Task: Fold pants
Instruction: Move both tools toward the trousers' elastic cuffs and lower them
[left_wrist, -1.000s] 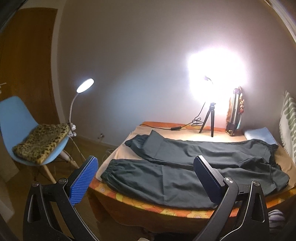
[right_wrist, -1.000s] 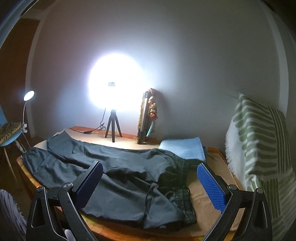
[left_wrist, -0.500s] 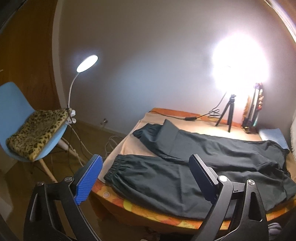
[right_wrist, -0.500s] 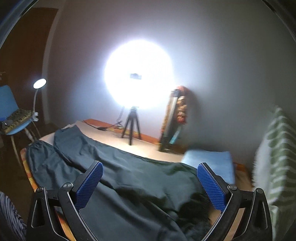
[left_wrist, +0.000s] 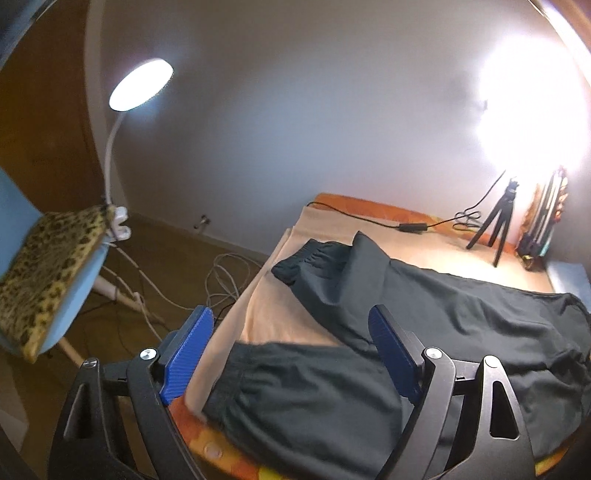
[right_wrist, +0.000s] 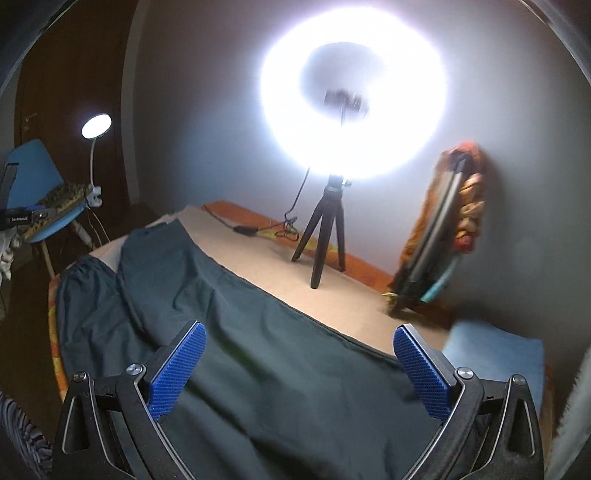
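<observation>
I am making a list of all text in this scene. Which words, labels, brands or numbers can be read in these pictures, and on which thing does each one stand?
Small white lettering on a black device at the left edge of the right wrist view, in front of the blue chair: too small and blurred to read.
No other text shows: none on the pants, the ring light, or elsewhere.

L gripper (left_wrist: 291, 354) tilted down-fwd, blue pads (left_wrist: 190, 354) apart w/ nothing between, jaws closing a bit right now. R gripper (right_wrist: 295, 373) also pitched down-fwd, jaws spread wide, pads (right_wrist: 177, 373) clear, nothing gripped. Both black frames sit low in their own views, fingertips pointing ahead.
</observation>
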